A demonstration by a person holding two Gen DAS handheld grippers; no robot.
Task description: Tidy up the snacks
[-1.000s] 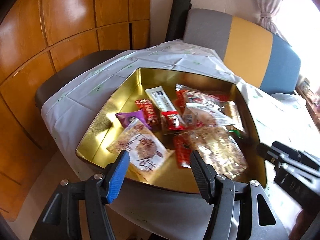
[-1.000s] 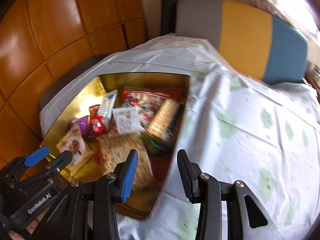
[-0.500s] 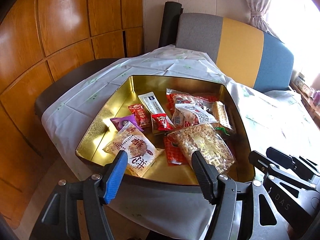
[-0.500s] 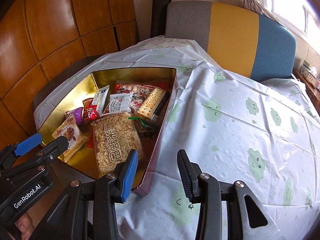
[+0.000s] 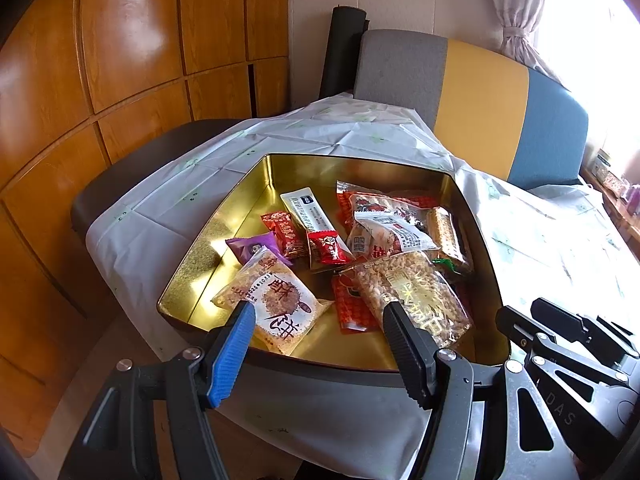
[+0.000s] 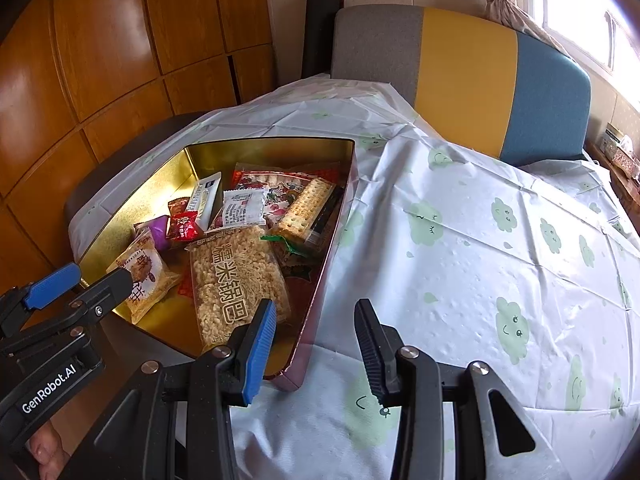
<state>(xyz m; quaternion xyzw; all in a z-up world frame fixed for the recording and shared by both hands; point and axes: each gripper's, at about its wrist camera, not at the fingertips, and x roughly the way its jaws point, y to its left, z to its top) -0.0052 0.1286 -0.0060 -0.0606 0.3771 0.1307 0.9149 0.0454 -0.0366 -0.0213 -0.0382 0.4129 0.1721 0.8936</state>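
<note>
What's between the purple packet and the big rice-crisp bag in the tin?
In the left wrist view, a small red candy packet lies between the purple packet and the rice-crisp bag, on the tin.

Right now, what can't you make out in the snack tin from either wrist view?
- Red packets under the rice cracker bag: mostly covered, print unreadable in both views.
- Green wrapper: only a corner shows, beneath the cracker sleeve.
- Tin near wall: the left gripper cuts it off in the left wrist view.
- White sachet: label too small.
</note>
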